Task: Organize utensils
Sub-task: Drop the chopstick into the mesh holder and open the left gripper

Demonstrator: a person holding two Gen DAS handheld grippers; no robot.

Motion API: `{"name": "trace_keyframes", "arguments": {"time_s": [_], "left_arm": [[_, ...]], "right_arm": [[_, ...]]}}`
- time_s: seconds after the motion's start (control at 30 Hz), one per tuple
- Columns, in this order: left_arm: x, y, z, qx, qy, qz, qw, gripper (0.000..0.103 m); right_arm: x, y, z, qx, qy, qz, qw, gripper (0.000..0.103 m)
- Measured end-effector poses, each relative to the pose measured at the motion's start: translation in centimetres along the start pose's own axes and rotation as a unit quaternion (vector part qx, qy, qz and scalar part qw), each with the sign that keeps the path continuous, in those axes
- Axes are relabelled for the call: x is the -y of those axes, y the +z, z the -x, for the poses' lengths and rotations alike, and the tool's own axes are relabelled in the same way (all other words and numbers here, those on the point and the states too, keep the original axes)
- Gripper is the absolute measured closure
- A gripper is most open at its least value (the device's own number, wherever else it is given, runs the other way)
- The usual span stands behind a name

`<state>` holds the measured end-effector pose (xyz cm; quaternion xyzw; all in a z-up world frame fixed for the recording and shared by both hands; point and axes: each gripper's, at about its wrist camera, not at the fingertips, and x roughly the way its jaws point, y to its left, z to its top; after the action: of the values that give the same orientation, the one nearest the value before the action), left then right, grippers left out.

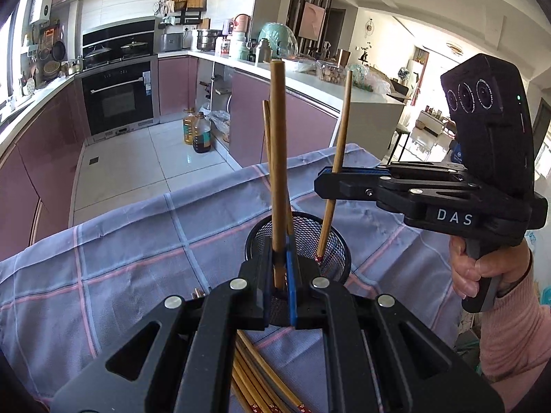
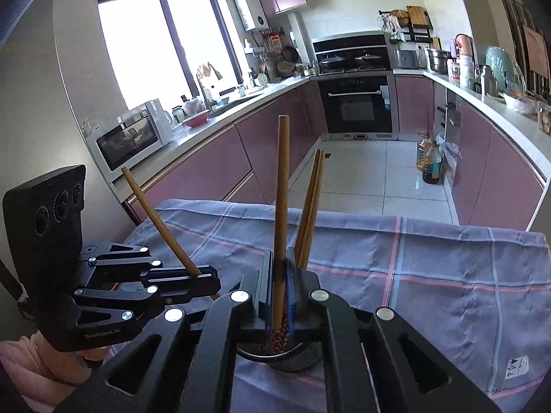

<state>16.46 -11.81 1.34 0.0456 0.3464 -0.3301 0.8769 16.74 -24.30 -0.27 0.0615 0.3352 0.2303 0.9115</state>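
Left wrist shows each tool (image 1: 280, 268) (image 1: 332, 180) closed on a chopstick (image 1: 278, 172) (image 1: 339, 158), upright to drop into the cup (image 1: 330, 237).

A mesh cup (image 1: 299, 241) stood on the cloth (image 1: 137, 258); two chopsticks (image 2: 310, 206) leaned inside it; loose chopsticks (image 1: 255, 378) lay on the cloth beside it.

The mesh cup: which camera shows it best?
Left wrist view: the mesh cup shows its open rim and wall on the checked cloth. In the right wrist view only its lower edge peeks from under that tool.
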Motion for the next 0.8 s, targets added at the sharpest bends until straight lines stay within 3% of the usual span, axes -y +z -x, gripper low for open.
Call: {"name": "trace_keyframes", "arguments": {"time_s": [0.2, 0.3, 0.47, 0.57, 0.8], "left_arm": [[-0.7, 0.6, -1.3, -0.007, 0.001, 0.01, 0.9999, 0.095], [-0.7, 0.9, -1.5, -0.005, 0.004, 0.016, 0.9999, 0.082], [-0.9, 0.4, -1.0, 0.008, 0.011, 0.016, 0.9998, 0.077], [-1.6, -0.2, -0.4, 0.013, 0.016, 0.024, 0.9995, 0.077], [-2.7, -2.5, 1.5, 0.024, 0.041, 0.021, 0.9986, 0.069]], "right_arm": [[0.2, 0.6, -1.6, -0.011, -0.013, -0.005, 1.0, 0.097], [0.5, 0.7, -2.0, -0.008, -0.019, -0.015, 1.0, 0.095], [0.8, 0.6, -2.5, -0.003, -0.035, -0.02, 0.999, 0.086], [0.7, 0.3, -2.7, -0.002, -0.033, -0.021, 0.999, 0.086], [-0.9, -1.0, 0.6, 0.04, -0.021, -0.005, 0.999, 0.081]]}}
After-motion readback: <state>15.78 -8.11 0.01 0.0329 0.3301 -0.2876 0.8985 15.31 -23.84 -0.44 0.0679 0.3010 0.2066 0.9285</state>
